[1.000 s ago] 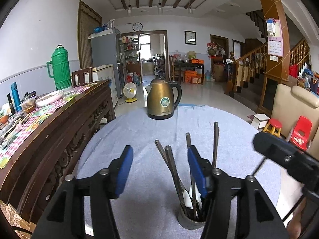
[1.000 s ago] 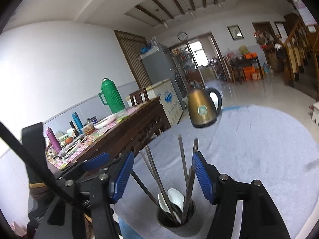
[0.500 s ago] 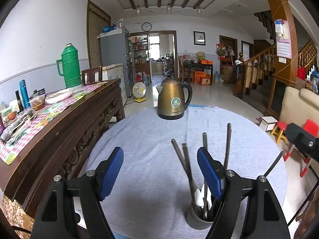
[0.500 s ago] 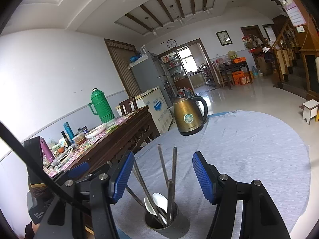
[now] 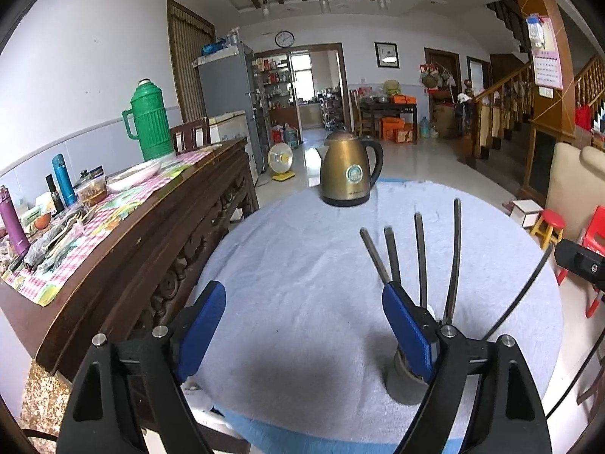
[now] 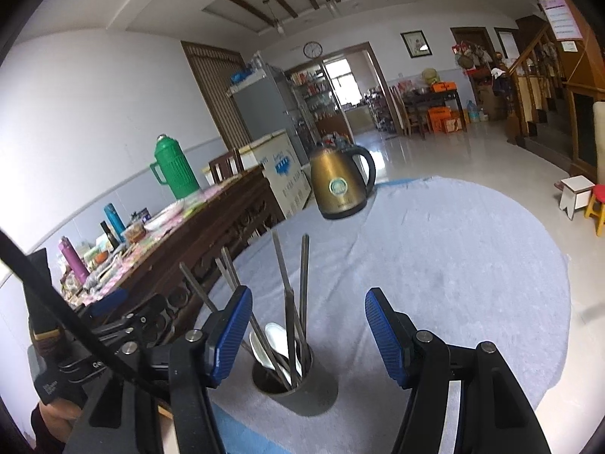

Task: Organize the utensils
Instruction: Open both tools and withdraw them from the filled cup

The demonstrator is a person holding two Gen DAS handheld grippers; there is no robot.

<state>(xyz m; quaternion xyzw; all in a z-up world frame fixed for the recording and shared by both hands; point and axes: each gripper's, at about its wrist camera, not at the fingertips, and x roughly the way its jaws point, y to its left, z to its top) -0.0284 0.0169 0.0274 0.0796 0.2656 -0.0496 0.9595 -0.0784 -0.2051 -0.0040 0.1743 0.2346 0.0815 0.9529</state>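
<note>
The dark grey cylindrical utensil holder point(image 6: 295, 382) stands on the round table covered with a pale blue-grey cloth point(image 6: 453, 265), close to the table's near edge and towards its left side as the right wrist camera sees it. From the right gripper point(image 6: 306, 335) the holder lies straight ahead and just below, its mouth between the two blue pads, neither of which touches it. That gripper is released, with nothing clamped. In the left wrist view the same holder point(image 5: 402, 382) sits off to the right, half hidden behind the right-hand blue pad, so the left gripper point(image 5: 304, 327) faces bare cloth. Its jaws have just been opening and now stand wide, with nothing between them. By that lie, the right hand looks the better placed for any move on the holder.

The holder carries several long, thin metal chopsticks point(image 6: 289, 295) standing nearly upright, their long axes fanning out slightly towards the table's far edge, plus a white ceramic spoon point(image 6: 278, 340) whose bowl leans against the inner wall. No loose utensil shows on the cloth, so the sorting seems close to done.

A brass-coloured electric kettle with a black handle point(image 5: 349, 170) stands at the table's far edge, well apart from the holder.
</note>
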